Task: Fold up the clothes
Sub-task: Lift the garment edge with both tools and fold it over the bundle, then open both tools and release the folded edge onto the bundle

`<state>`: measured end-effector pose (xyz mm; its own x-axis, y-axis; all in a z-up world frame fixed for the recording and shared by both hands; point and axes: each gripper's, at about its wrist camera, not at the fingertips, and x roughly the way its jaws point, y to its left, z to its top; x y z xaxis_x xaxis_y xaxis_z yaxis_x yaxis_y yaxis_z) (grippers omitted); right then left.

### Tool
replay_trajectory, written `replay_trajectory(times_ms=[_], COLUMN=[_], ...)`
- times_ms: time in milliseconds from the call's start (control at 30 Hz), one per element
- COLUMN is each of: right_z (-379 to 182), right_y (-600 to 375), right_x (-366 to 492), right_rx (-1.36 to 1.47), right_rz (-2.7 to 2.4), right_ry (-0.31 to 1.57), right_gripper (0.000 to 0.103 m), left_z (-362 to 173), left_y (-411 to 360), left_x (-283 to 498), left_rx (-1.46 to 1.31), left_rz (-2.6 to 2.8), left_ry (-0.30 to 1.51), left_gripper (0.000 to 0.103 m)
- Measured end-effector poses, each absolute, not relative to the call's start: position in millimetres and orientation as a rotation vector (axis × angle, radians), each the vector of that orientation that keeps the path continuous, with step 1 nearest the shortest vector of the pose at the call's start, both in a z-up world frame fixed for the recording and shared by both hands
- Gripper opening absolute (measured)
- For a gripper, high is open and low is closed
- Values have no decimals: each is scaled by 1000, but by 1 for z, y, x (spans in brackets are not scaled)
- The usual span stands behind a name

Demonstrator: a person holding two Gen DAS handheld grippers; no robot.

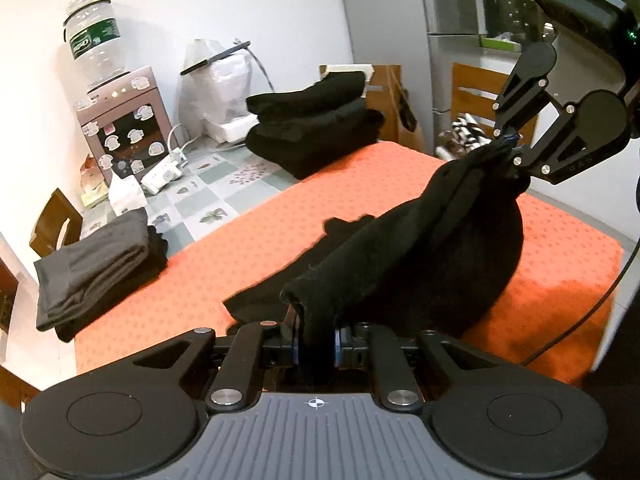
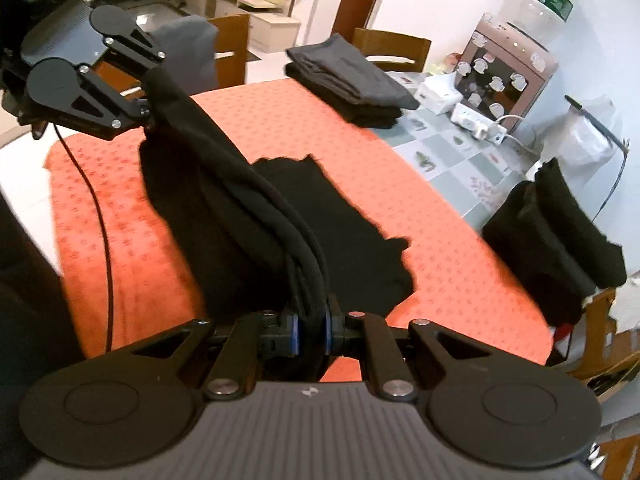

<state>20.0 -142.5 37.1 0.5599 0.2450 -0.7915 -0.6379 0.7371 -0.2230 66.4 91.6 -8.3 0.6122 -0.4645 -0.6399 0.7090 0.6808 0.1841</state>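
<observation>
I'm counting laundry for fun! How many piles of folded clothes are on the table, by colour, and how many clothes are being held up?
Black folded piles: 1
Grey folded piles: 1
Black garment held up by the left tool and right tool: 1
Total: 3
</observation>
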Motion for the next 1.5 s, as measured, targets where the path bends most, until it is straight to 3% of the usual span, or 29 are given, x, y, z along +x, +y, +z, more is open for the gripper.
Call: replay_trajectory(times_ms=[600,767,833,967,1133,1500], right_z=[-52,-87,-95,-96,-72,-19], right_y=[-164,-170,-173,-182,-197,-187], right_x=[198,225,229,229,217,149], right_rx=[-455,-395,-366,-314,-237,-142], right_rz=[575,575,568,537,461,424], right_ry=[1000,1069,1073,1041,969,862], right_gripper=[14,18,24,42,54,55], left_z=[-86,-110,-113,-114,-92,-59], left_y=[69,68,71,86,109,101], left_x=[229,248,251,255,248,194], left_rx=[334,300,284,204,64,-2], left_rz=[-649,-643,-639,-615,-557,-588], left_ry=[861,909,904,879,807,743], left_gripper=[19,25,28,46,49,49])
